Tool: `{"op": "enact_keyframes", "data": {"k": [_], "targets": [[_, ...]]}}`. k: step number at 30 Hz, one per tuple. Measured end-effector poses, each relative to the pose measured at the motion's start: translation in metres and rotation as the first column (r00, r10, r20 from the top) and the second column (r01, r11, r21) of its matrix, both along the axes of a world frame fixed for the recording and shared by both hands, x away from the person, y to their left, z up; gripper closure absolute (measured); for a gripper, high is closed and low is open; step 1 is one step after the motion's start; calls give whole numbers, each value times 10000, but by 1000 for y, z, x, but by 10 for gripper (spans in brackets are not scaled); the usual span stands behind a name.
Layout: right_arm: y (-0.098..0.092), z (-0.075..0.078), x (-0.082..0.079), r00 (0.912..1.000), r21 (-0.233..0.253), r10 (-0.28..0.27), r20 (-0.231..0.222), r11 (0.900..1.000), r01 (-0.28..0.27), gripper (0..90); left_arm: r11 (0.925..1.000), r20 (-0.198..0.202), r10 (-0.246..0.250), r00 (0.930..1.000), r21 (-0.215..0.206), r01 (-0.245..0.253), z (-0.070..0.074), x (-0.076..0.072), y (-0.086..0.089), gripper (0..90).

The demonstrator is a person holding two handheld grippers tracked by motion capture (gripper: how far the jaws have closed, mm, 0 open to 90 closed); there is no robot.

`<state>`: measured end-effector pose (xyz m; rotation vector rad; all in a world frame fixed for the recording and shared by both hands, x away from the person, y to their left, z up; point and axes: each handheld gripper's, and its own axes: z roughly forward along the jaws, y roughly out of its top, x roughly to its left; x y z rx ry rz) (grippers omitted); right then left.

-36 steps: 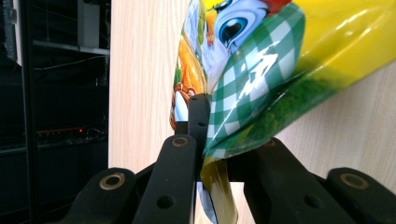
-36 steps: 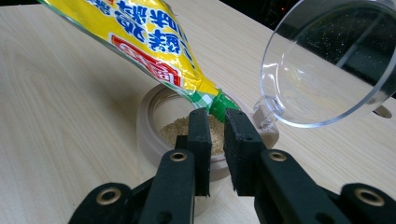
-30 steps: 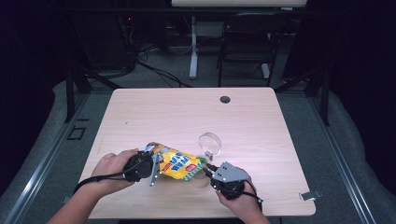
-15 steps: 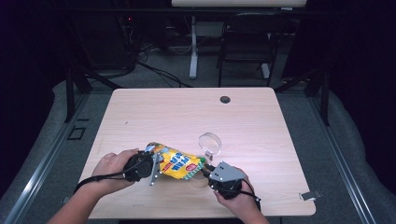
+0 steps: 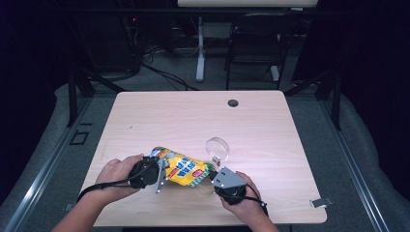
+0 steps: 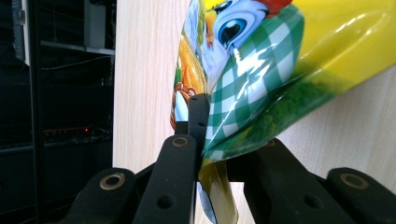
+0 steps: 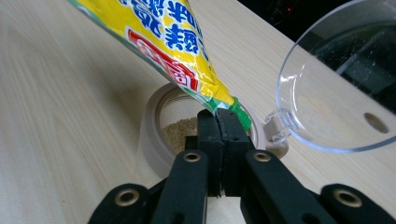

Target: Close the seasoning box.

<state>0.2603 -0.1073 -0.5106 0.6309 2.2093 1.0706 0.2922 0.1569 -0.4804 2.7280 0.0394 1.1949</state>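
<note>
A yellow printed snack bag (image 5: 183, 169) hangs stretched between both grippers over the table's front. My left gripper (image 5: 158, 173) is shut on the bag's left end; in the left gripper view its jaws pinch the checkered green edge of the bag (image 6: 254, 74). My right gripper (image 5: 213, 175) is shut on the bag's lower right corner (image 7: 187, 51), which tilts down over a round beige-rimmed jar (image 7: 152, 135) with fine tan grains (image 7: 180, 133) inside. The jar's clear hinged lid (image 7: 336, 88) stands open, and in the high view the lid (image 5: 218, 147) shows just beyond the right gripper.
The wooden table (image 5: 193, 121) has a dark cable hole (image 5: 233, 103) near its far edge. A small metal clip (image 5: 321, 202) lies at the front right corner. A chair (image 5: 256, 43) and a desk leg (image 5: 199, 48) stand on the floor behind.
The right gripper has edged slightly left with the bag's corner. The left hand and the bag's left end hold about still.
</note>
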Motion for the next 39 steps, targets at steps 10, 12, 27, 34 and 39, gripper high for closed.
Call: {"op": "enact_keyframes", "data": {"k": [10, 12, 27, 34, 39], "targets": [[6, 3, -1, 9996, -617, 9, 297, 9981, 9, 900, 9995, 48, 170, 9998, -283, -169, -2, 0, 2, 847], [6, 5, -2, 9994, -601, 2, 332, 9982, 18, 900, 9990, 61, 182, 9998, -419, -179, -3, -1, 3, 847], [6, 23, -5, 9974, -443, -34, 715, 9990, 66, 900, 9787, -576, 558, 9968, -1946, -660, -9, -5, 13, 846], [8, 25, -5, 9969, -388, -14, 784, 9992, 44, 900, 9671, -897, 644, 9939, -2400, -843, -18, -5, 16, 844], [9, 26, -6, 9965, -362, 43, 835, 9993, -13, 900, 9570, -1078, 693, 9918, -2734, -966, -23, -5, 17, 844]]}}
